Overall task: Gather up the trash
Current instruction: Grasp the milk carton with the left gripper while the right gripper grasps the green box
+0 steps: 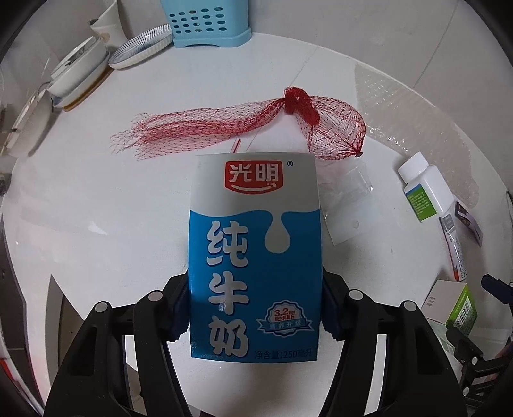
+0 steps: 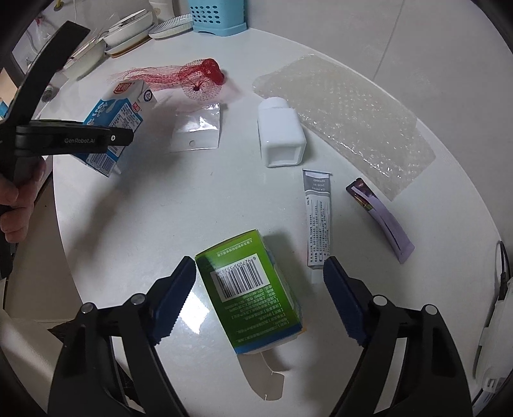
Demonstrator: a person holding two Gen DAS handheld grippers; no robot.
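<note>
My left gripper is shut on a blue and white milk carton and holds it above the white table; the carton also shows in the right wrist view. My right gripper is open, its fingers on either side of a green box that lies on the table. A red mesh net lies behind the carton. A white bottle, a grey tube, a purple packet, a clear plastic bag and bubble wrap lie on the table.
A light blue perforated holder stands at the back edge. Several bowls and plates are stacked at the back left. The round table's edge runs down the left side.
</note>
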